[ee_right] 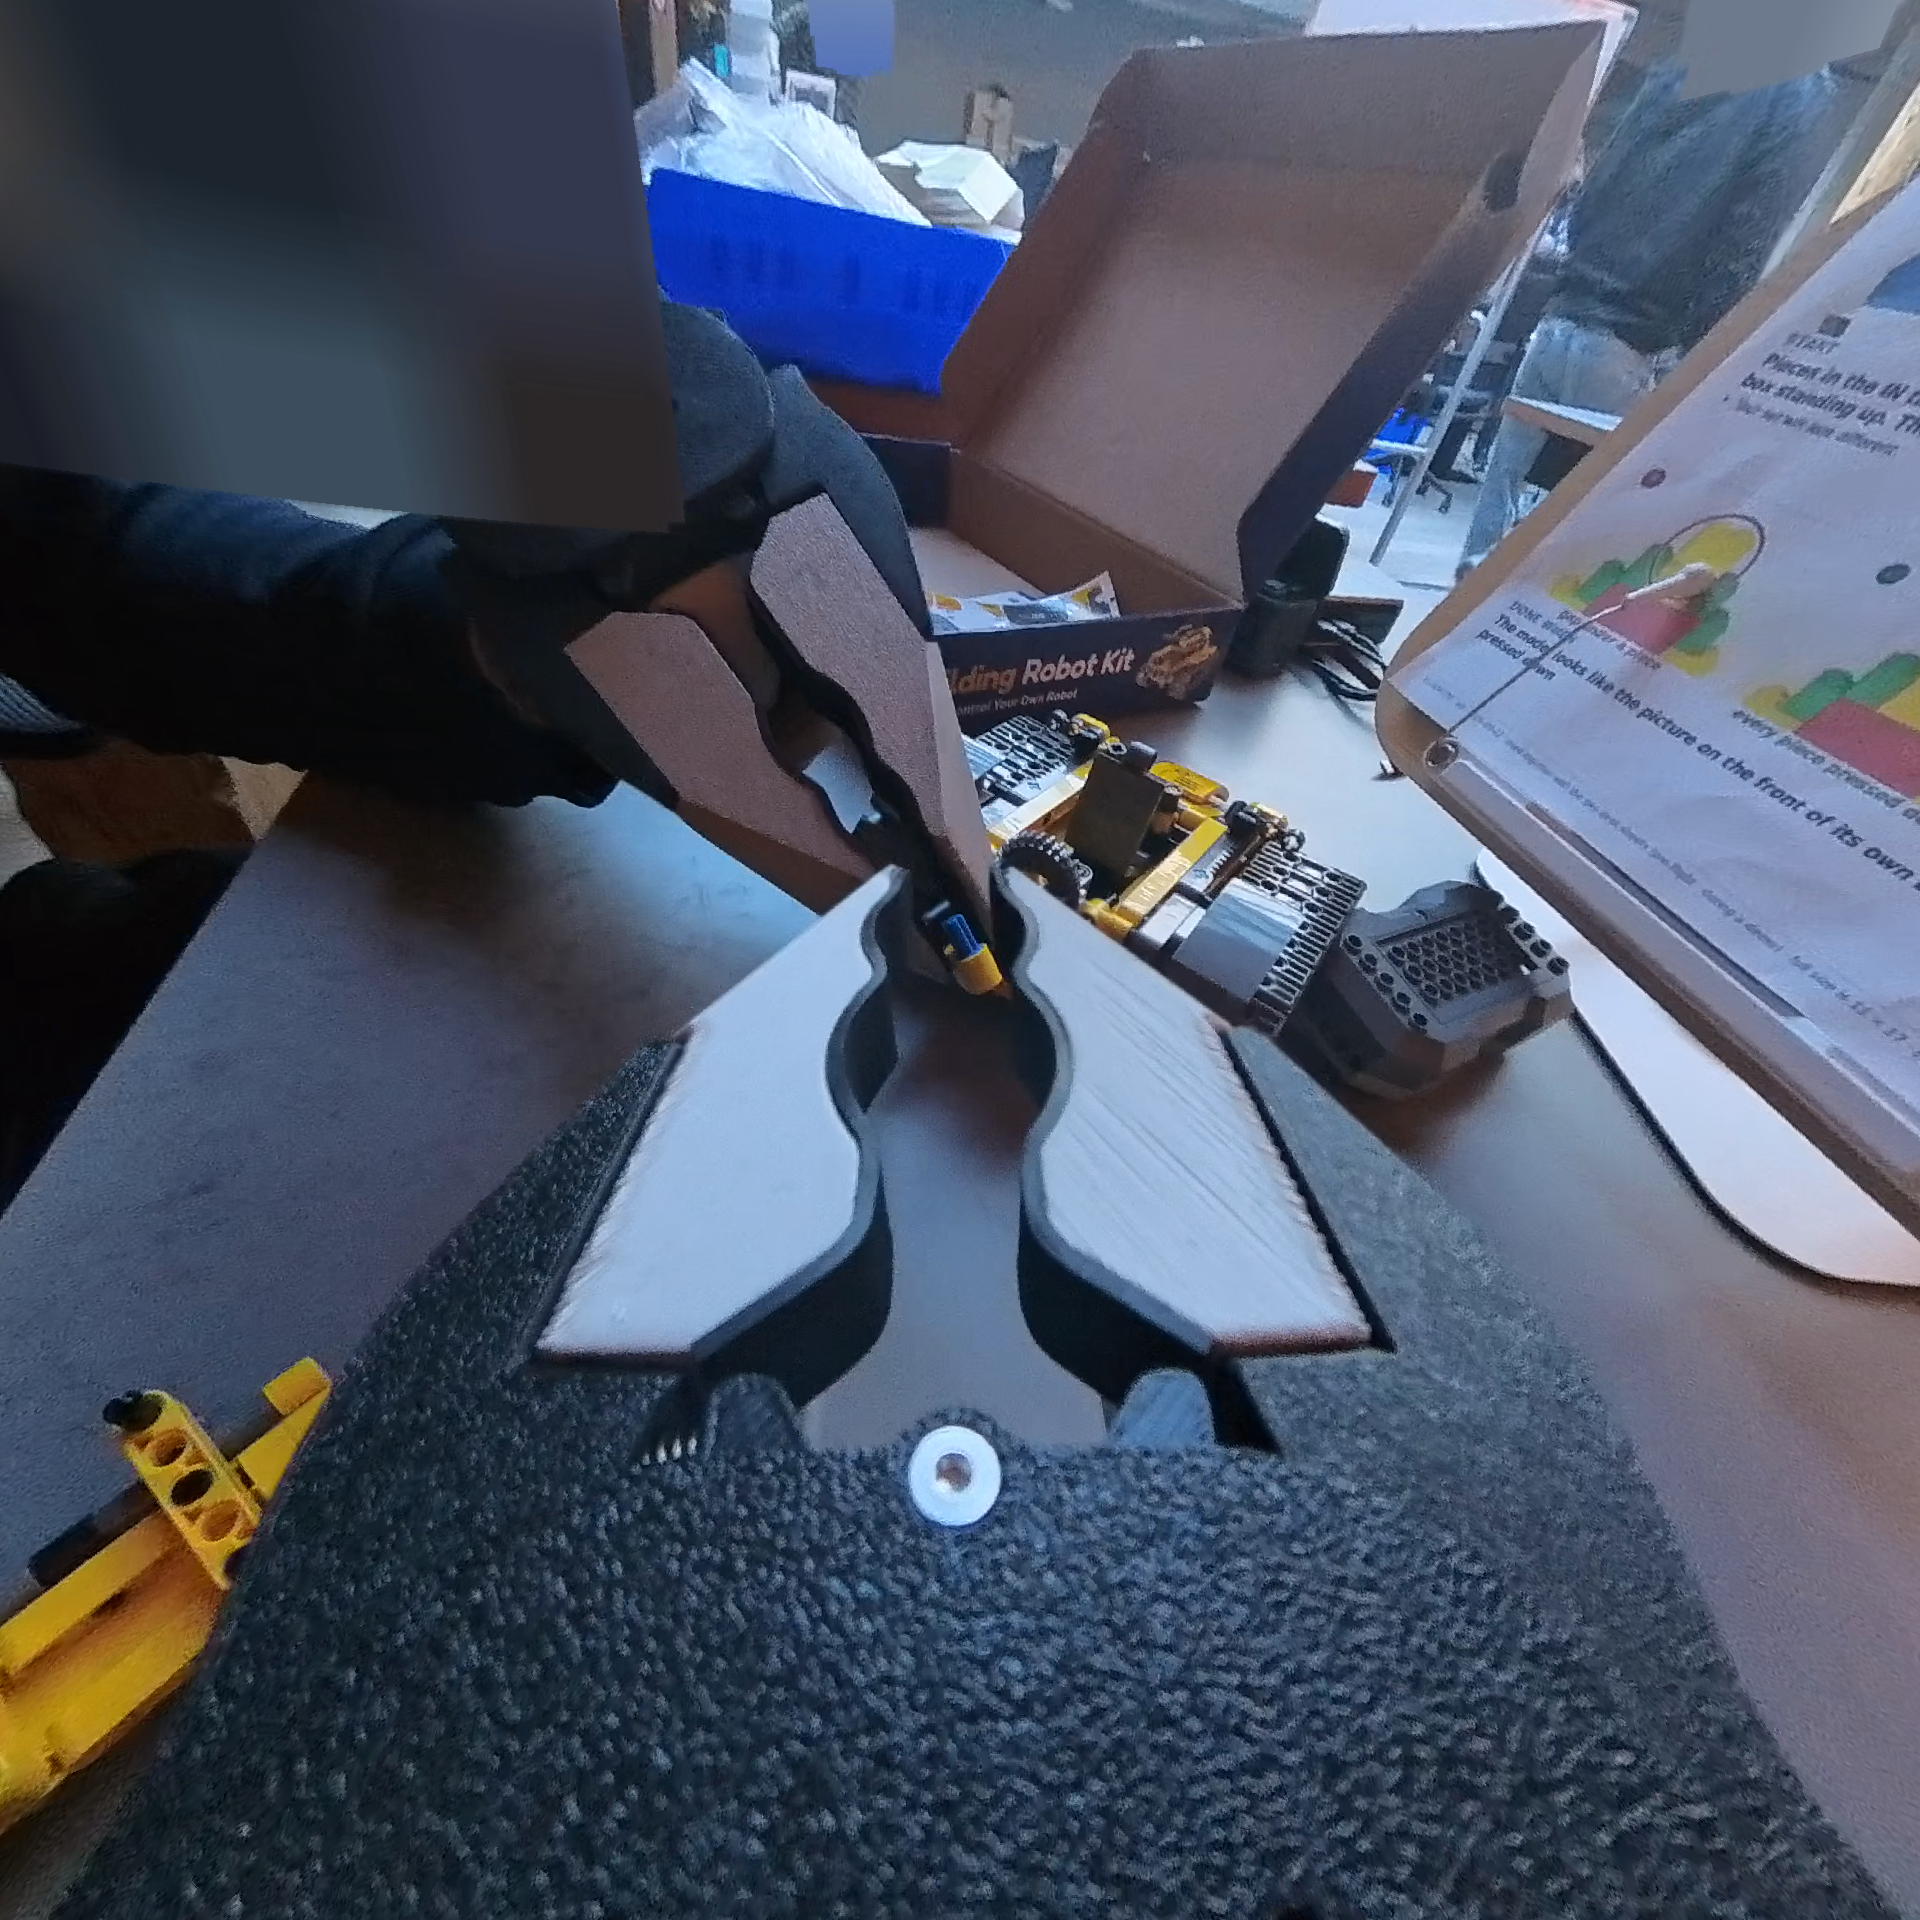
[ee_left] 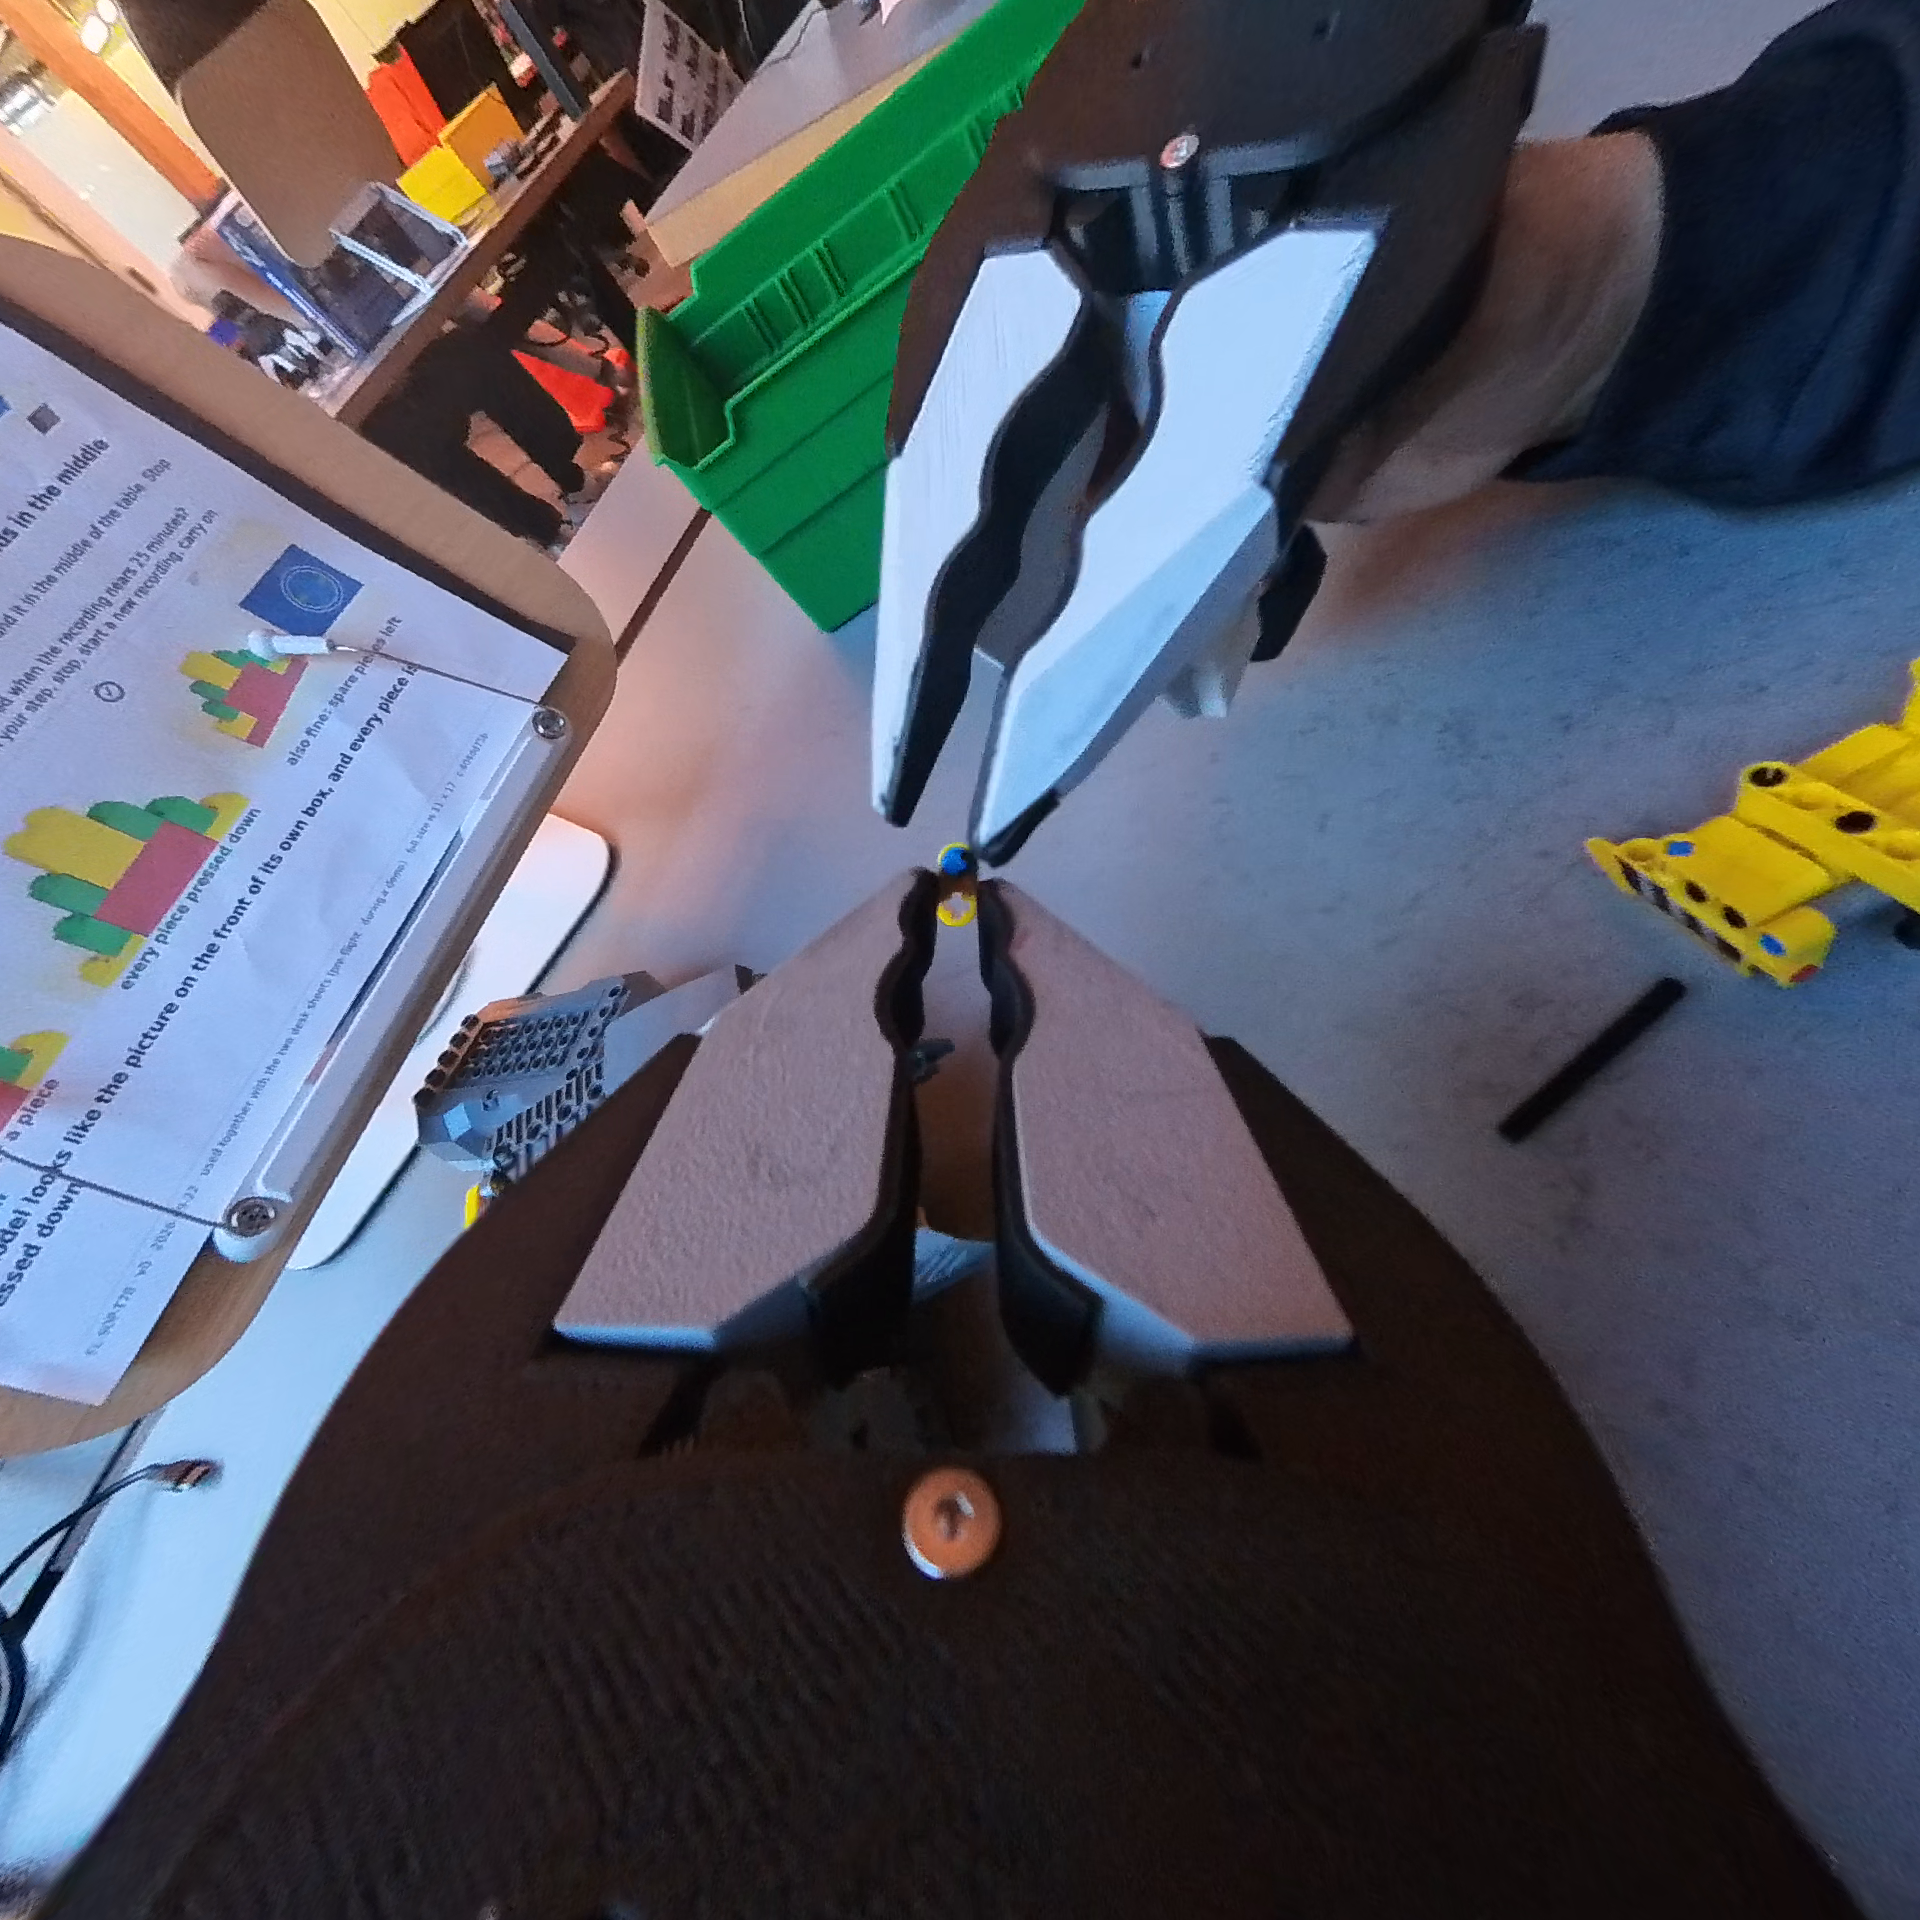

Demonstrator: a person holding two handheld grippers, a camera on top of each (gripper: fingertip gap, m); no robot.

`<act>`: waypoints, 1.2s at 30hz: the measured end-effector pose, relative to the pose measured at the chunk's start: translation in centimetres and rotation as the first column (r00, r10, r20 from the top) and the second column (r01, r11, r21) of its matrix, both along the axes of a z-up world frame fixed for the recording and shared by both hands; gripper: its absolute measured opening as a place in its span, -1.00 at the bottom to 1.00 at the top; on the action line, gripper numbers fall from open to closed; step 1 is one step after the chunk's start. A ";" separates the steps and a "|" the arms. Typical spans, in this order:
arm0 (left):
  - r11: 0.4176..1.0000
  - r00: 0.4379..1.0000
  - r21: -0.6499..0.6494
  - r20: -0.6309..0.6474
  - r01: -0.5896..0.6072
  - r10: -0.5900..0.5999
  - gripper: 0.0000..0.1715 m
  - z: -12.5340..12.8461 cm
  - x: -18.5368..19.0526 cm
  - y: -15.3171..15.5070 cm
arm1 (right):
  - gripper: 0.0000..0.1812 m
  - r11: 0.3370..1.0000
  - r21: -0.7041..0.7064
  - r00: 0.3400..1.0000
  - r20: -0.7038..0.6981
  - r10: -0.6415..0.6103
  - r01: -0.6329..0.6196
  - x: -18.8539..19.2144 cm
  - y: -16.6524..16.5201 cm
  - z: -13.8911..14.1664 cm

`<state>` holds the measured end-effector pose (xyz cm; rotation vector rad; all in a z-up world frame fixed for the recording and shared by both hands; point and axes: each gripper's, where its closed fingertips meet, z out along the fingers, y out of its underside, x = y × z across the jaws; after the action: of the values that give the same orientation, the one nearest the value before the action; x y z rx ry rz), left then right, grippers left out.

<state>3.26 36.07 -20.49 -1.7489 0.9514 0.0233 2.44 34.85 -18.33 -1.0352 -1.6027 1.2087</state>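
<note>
My left gripper point(ee_left: 952, 891) is shut on a small yellow connector piece point(ee_left: 954, 906) with a blue pin point(ee_left: 954, 860) sticking out of its far end, held above the table. My right gripper point(ee_left: 948, 836) comes in from above and meets it tip to tip. Its jaws stand a narrow gap apart on either side of the blue pin. In the right wrist view, my right gripper point(ee_right: 948, 894) frames the yellow piece point(ee_right: 971, 961), and the left gripper point(ee_right: 940, 904) reaches in from the upper left, held by a dark-sleeved arm.
A yellow beam assembly point(ee_left: 1766, 862) and a black axle point(ee_left: 1590, 1060) lie at the right. A grey and yellow vehicle model point(ee_right: 1195, 862) sits behind the grippers. An instruction board point(ee_left: 260, 831) stands left, with a green bin point(ee_left: 831, 343) and an open cardboard box point(ee_right: 1195, 364) farther back. Both grippers' tips are close together, under 4 cm apart.
</note>
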 end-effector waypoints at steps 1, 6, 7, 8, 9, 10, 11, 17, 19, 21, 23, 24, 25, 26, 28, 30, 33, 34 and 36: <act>1.000 1.000 0.006 -0.014 -0.003 0.003 -0.94 -0.1 0.0 0.0 | -0.88 1.000 0.003 1.000 0.010 -0.005 0.005 -0.1 0.1 -0.2; 0.998 0.994 0.059 -0.107 -0.029 0.035 -0.94 -0.2 -0.5 0.3 | -0.85 0.999 -0.040 0.999 0.043 -0.033 0.035 -0.5 0.5 -0.7; 0.998 0.993 0.062 -0.117 -0.027 0.035 -0.94 -0.3 -0.6 0.3 | -0.85 0.998 -0.048 0.997 0.056 -0.046 0.048 -0.5 0.8 -0.9; 0.997 0.991 0.067 -0.129 -0.024 0.033 -0.94 -0.3 -0.5 0.3 | -0.85 0.997 -0.053 0.996 0.070 -0.056 0.060 -0.6 1.0 -1.1; 0.997 0.988 0.071 -0.148 -0.028 0.039 -0.94 -0.4 -0.6 0.4 | -0.83 0.996 -0.055 0.995 0.081 -0.065 0.070 -0.6 1.3 -1.3; 0.997 0.985 0.076 -0.167 -0.034 0.046 -0.94 -0.5 -0.7 0.4 | -0.82 0.995 -0.057 0.993 0.091 -0.073 0.078 -0.6 1.4 -1.4; 0.996 0.983 0.079 -0.178 -0.038 0.051 -0.94 -0.6 -0.9 0.5 | -0.83 0.995 -0.053 0.991 0.102 -0.084 0.090 -0.6 1.7 -1.6; 0.997 0.991 0.080 -0.128 -0.021 0.031 -1.00 -0.1 -0.8 0.3 | -0.90 0.991 -0.074 0.988 0.113 -0.102 0.110 -0.5 2.2 -1.6; 0.996 0.991 0.090 -0.130 -0.020 0.032 -1.00 0.0 -0.8 0.3 | -0.93 0.990 -0.101 0.989 0.114 -0.090 0.101 -0.4 2.2 -1.5; 0.997 0.991 0.081 -0.129 -0.017 0.028 -1.00 -0.2 -0.7 0.4 | -0.92 0.986 -0.152 0.992 0.113 -0.055 0.072 -0.4 1.8 -1.4; 0.998 0.991 0.055 -0.135 -0.017 0.024 -1.00 -0.7 -0.8 0.5 | -0.91 0.983 -0.164 0.988 0.137 -0.063 0.086 -0.5 2.0 -1.8; 1.000 0.992 0.026 -0.128 -0.012 0.015 -1.00 -1.1 -0.8 0.4 | -0.90 0.984 -0.143 0.984 0.156 -0.080 0.102 -0.5 2.3 -2.2; 1.000 0.995 0.000 -0.104 -0.005 0.005 -1.00 -1.4 -0.7 0.3 | -0.90 0.985 -0.121 0.981 0.168 -0.098 0.119 -0.4 2.7 -2.4; 1.000 0.997 -0.016 -0.076 -0.010 0.009 -1.00 -1.3 -0.7 0.4 | -0.90 0.984 -0.110 0.978 0.174 -0.119 0.139 -0.3 3.1 -2.5; 0.999 0.999 -0.038 -0.037 -0.038 0.037 -1.00 -1.2 -1.3 0.6 | -0.90 0.979 -0.130 0.975 0.178 -0.132 0.157 -0.1 3.7 -2.4; 0.998 0.998 -0.040 -0.015 -0.058 0.057 -1.00 -1.0 -1.8 0.8 | -0.90 0.976 -0.153 0.974 0.186 -0.127 0.156 0.0 3.8 -2.5; 0.998 0.998 -0.043 0.006 -0.055 0.055 -1.00 -0.8 -1.7 0.8 | -0.85 0.983 -0.149 0.963 0.259 -0.068 0.110 0.3 2.9 -3.7; 0.997 0.998 -0.040 0.009 -0.058 0.059 -1.00 -0.6 -1.7 0.8 | -0.84 0.986 -0.135 0.953 0.298 -0.050 0.094 0.4 2.5 -4.5; 0.997 0.998 -0.037 0.023 -0.062 0.063 -1.00 -0.4 -1.7 0.7 | -0.81 0.994 -0.081 0.924 0.381 -0.038 0.074 0.8 2.0 -6.2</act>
<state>1.55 36.80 -20.86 -1.8082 0.8842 0.0253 3.19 36.89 -24.57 -1.4351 -1.8053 1.0990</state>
